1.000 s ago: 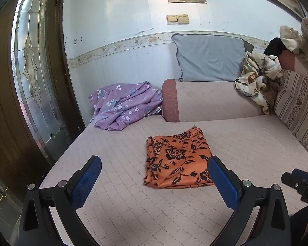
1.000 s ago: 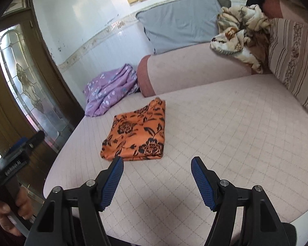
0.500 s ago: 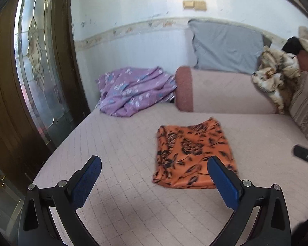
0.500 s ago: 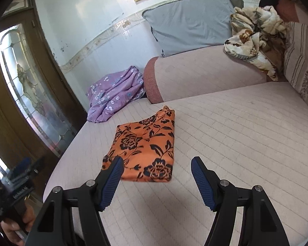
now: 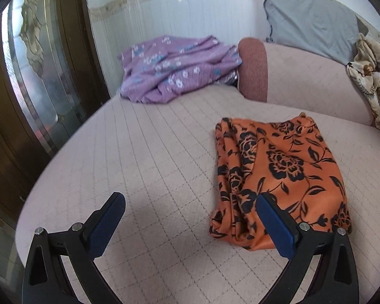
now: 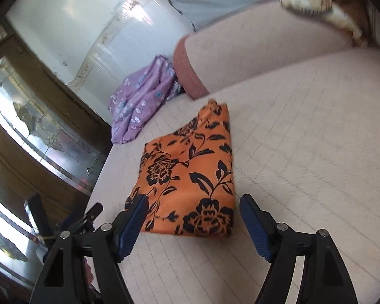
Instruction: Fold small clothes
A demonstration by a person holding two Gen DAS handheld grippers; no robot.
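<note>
A folded orange cloth with black flowers lies flat on the pink quilted bed; it also shows in the right wrist view. My left gripper is open and empty, low over the bed, with its right finger in front of the cloth's near left corner. My right gripper is open and empty, its fingers straddling the cloth's near edge just above it. The left gripper shows at the lower left of the right wrist view.
A crumpled purple floral garment lies at the bed's far left by the wall. A pink bolster and a grey pillow stand behind. A patterned blanket is heaped at the right. A wooden glass door borders the left.
Both grippers have moved forward and down toward the orange cloth, which now looks much closer. Both stay open. The cloth has not moved.
</note>
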